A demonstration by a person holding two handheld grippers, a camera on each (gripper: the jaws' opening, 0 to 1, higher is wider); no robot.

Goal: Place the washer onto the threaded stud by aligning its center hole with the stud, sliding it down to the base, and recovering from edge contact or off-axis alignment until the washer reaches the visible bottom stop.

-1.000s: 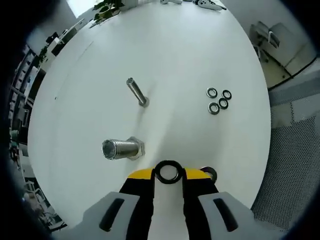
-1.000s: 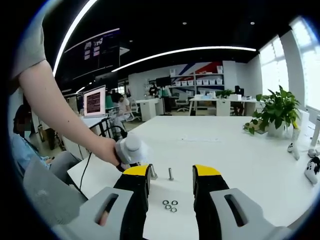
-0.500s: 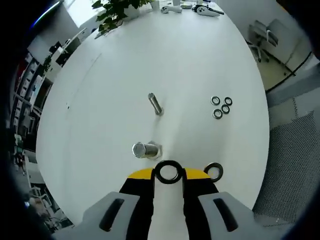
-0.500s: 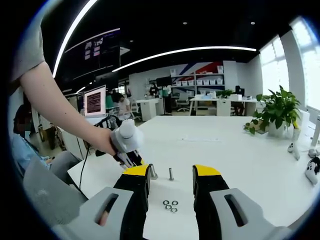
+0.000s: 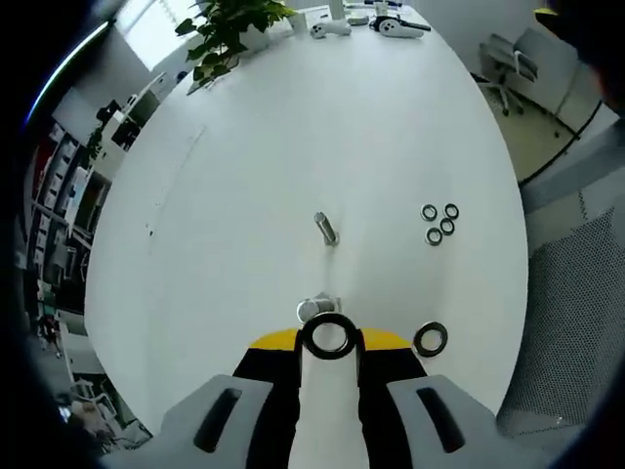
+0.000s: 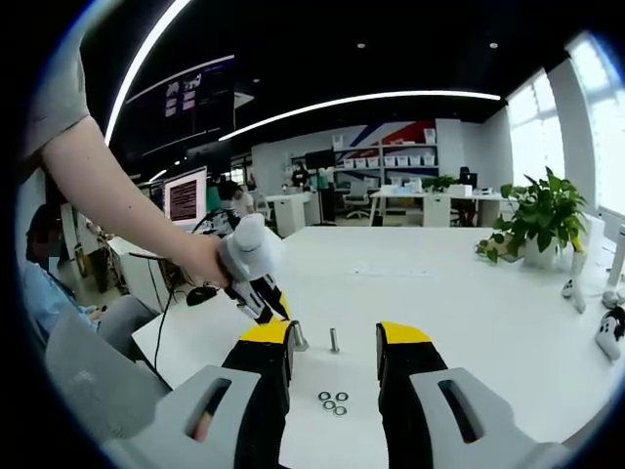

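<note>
The washer [image 5: 329, 336] sat pinched flat between the tips of the left gripper [image 5: 329, 344], directly above the wide threaded stud [image 5: 316, 309] near the table's [image 5: 293, 127] near edge. A thinner stud [image 5: 326, 228] stood farther in; four spare washers [image 5: 439, 224] clustered toward the right edge (one more [image 5: 430, 339] lay beside the jaws). The right gripper [image 6: 332, 344] hung spread, holding nothing.

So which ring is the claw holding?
The big dark washer, pinched between the left claw's yellow tips above the wide stud. One lies loose beside it; four small ones sit farther off.
</note>
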